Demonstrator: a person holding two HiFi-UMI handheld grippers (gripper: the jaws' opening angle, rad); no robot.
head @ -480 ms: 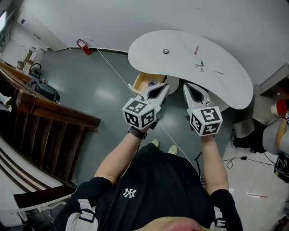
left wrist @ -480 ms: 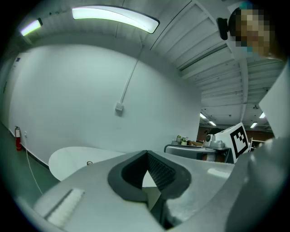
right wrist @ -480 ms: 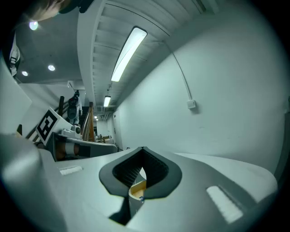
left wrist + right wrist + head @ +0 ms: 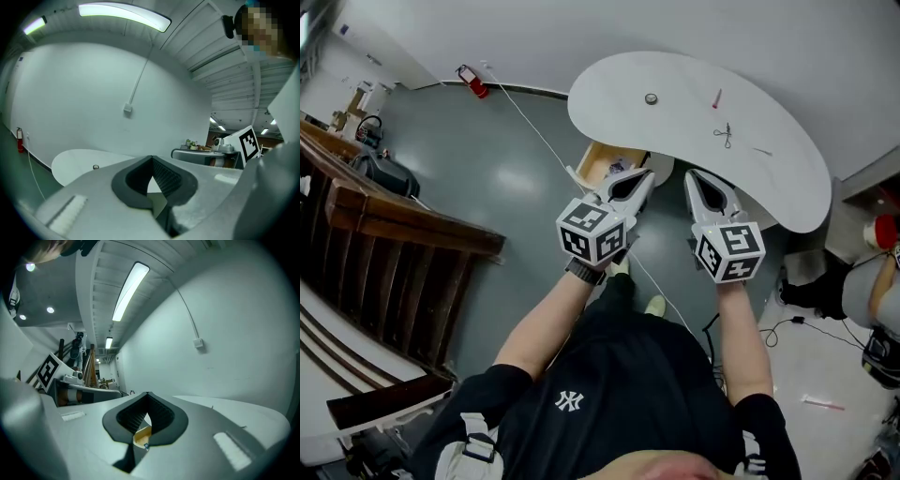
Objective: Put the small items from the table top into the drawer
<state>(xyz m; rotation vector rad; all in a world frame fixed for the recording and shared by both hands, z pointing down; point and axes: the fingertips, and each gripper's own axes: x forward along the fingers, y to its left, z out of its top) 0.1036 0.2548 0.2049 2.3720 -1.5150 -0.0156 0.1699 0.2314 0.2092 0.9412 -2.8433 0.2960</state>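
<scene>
The white curved table (image 4: 787, 178) carries a small round item (image 4: 652, 98), a red pen (image 4: 716, 98), scissors (image 4: 725, 135) and a thin stick (image 4: 759, 150). Beneath its near edge a wooden drawer (image 4: 602, 165) stands pulled open, with things inside that I cannot make out. My left gripper (image 4: 649, 175) is shut and empty, its tip over the drawer's right end. My right gripper (image 4: 689, 175) is shut and empty, just short of the table's near edge. In the left gripper view the left gripper (image 4: 151, 157) points at the table (image 4: 70, 161) and the round item (image 4: 95, 167). In the right gripper view the drawer (image 4: 140, 434) shows through the window in the right gripper (image 4: 147, 393).
A red fire extinguisher (image 4: 472, 97) stands by the far wall, and a white cable (image 4: 534, 131) runs from there across the grey floor. Dark wooden stairs (image 4: 403, 234) fill the left. Cables and gear (image 4: 862, 309) lie on the floor at the right.
One foot has stepped forward and the table sits slightly higher in the view. Both grippers keep their pose and stay shut.
</scene>
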